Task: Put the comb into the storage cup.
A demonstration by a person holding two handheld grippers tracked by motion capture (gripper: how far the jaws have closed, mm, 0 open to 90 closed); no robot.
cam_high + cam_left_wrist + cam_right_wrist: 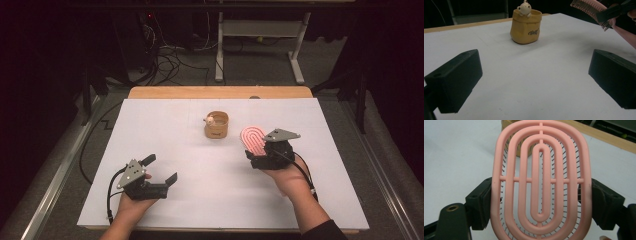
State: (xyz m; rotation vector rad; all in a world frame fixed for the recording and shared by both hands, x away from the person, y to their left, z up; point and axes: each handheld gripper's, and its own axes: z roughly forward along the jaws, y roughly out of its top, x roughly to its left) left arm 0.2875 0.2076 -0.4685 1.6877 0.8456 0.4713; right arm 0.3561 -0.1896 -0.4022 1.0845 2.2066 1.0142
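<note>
Now, step: I judge I'm carrying the pink hairbrush (pixel 253 139) toward the bear cup (pixel 216 125).
Right tongs (pixel 256 156): pinching the brush, centre-right of frame.
Left tongs (pixel 161 170): spread, empty, lower left.
Next: lower the brush into the cup, I'd guess.

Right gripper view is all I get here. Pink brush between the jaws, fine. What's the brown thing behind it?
Observer: A small yellow pot with a little bear figure peeking over its rim.
Operator: Is the brush touching the table?
Observer: No, the brush is lifted clear, seen from the left gripper view.
Operator: And the left gripper?
Observer: The left gripper is open, nothing between its jaws, low over the white table.
</note>
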